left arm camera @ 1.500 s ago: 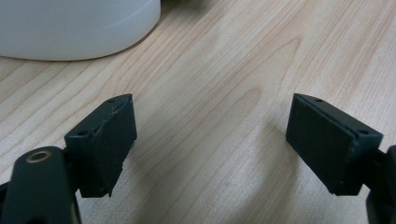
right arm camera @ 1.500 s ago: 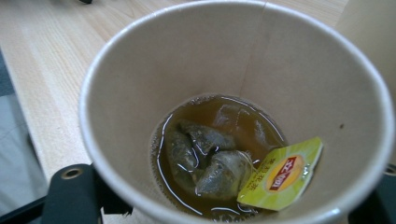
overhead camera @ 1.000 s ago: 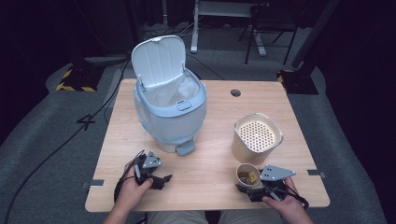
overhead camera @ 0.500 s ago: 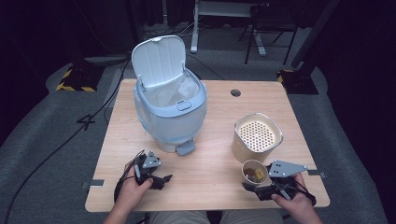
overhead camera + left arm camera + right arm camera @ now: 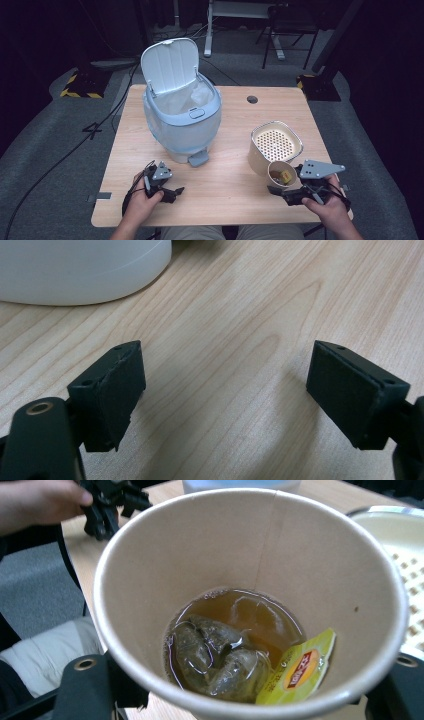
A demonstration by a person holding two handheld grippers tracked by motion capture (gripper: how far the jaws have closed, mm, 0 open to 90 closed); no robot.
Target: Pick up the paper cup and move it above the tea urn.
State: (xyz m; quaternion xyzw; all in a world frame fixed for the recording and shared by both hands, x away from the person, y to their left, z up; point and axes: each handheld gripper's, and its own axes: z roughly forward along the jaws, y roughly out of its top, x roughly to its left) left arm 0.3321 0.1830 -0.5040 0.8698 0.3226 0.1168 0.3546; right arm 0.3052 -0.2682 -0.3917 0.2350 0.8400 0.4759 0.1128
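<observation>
Your right gripper is clamping a paper cup at the near right of the table, its jaws pressing on the cup's sides. In the right gripper view the cup is holding brown tea, a soaked tea bag and a yellow tag leaning on the inner wall. The cup is sitting just beside the near edge of a cream container with a perforated insert.

Your left gripper is resting at the near left of the table, jaws standing well apart with nothing between them, bare wood showing in the gap.

A pale blue pedal bin is standing with its lid up, far from both grippers, toward the left.
</observation>
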